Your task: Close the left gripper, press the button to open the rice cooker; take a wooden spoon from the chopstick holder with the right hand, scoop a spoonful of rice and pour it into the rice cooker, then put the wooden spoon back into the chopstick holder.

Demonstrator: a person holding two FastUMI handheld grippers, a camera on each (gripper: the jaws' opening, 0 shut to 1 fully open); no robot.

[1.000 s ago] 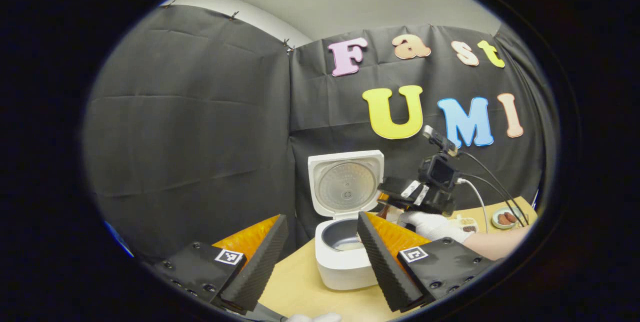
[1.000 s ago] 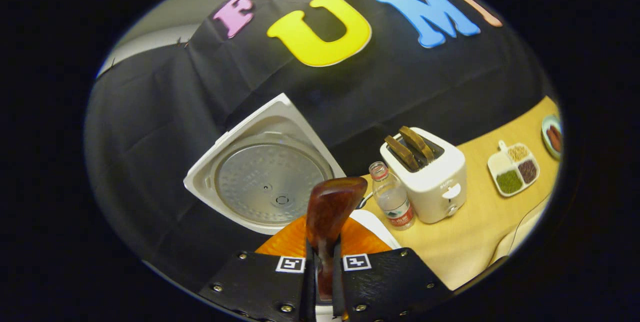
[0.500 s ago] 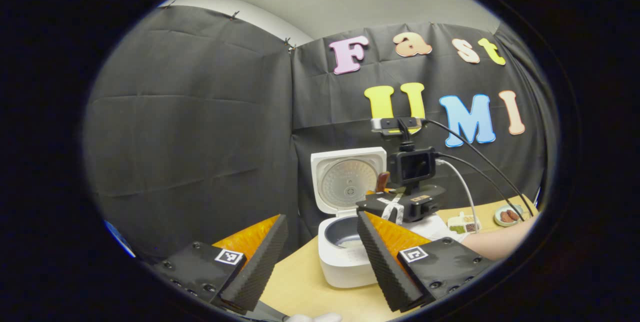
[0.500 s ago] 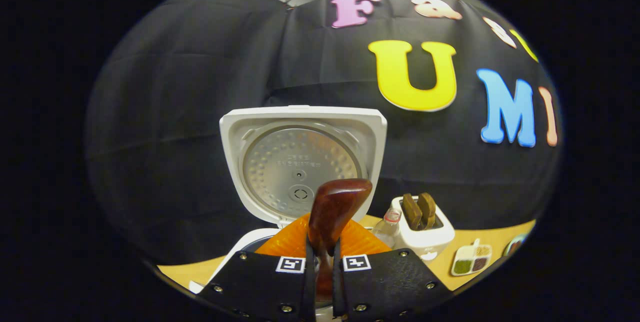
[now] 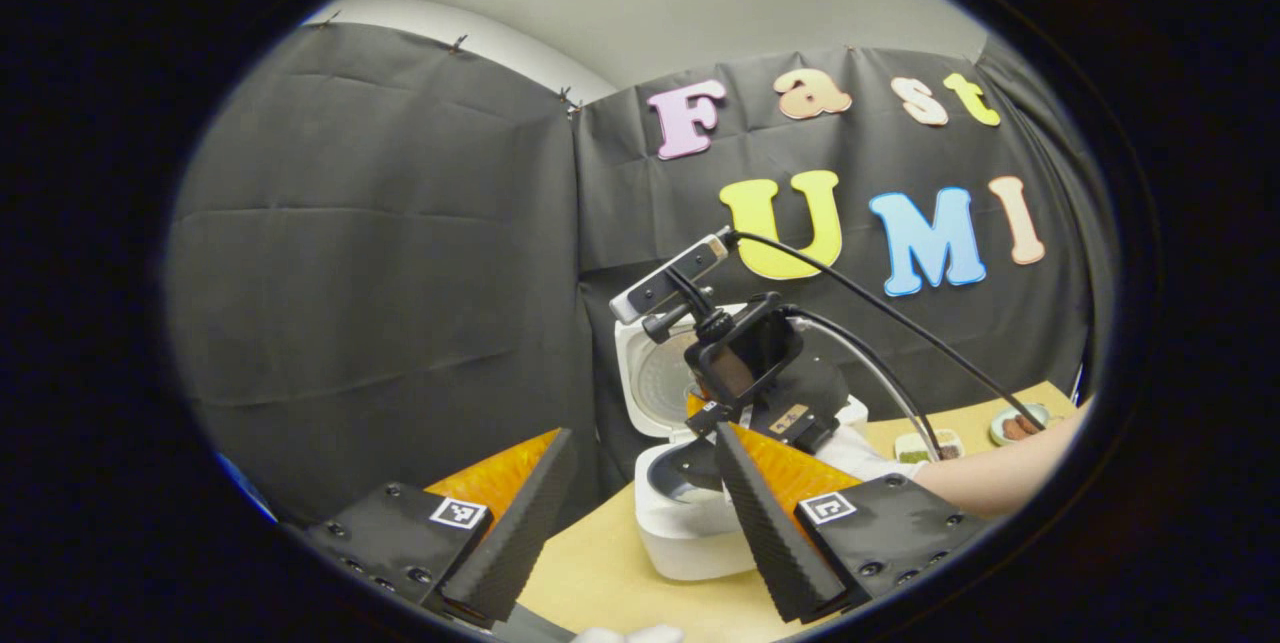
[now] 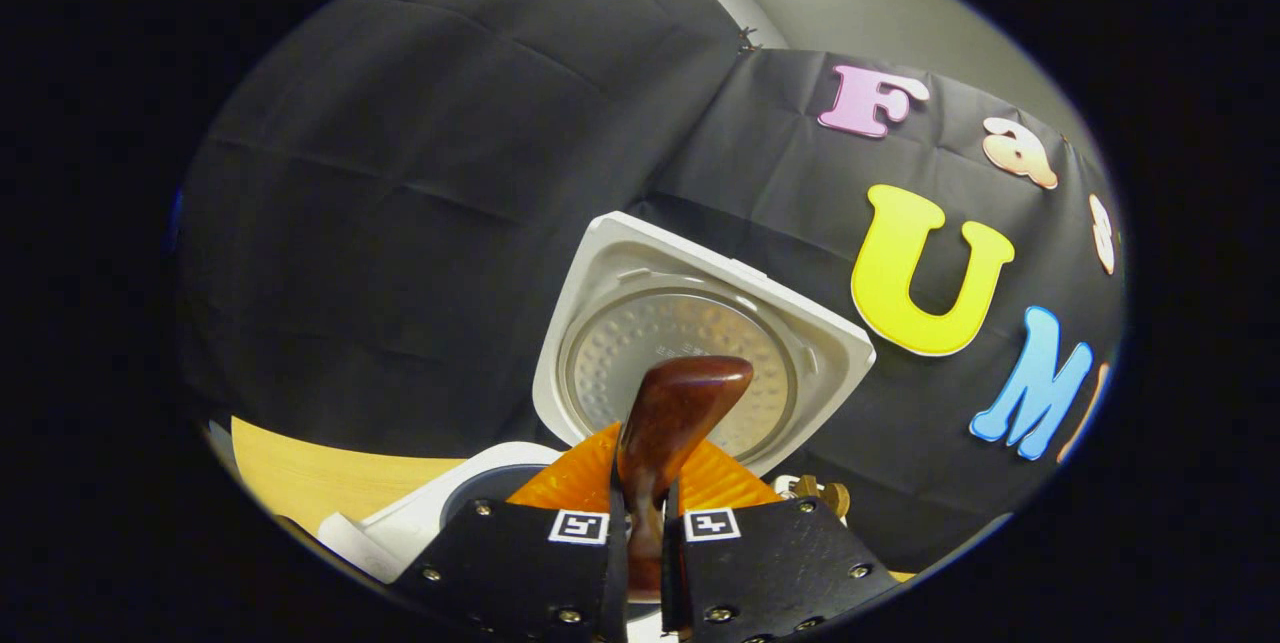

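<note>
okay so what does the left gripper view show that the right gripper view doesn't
The left gripper view alone shows the left gripper open over the wooden table, the right gripper's camera rig from outside with its cables, a gloved hand, and small dishes at the far right. The right gripper view alone shows the right gripper shut on the wooden spoon. Both show the rice cooker with its lid up.

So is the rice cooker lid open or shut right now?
Open. The rice cooker lid stands raised, showing its metal inner plate, with the pot uncovered below.
</note>
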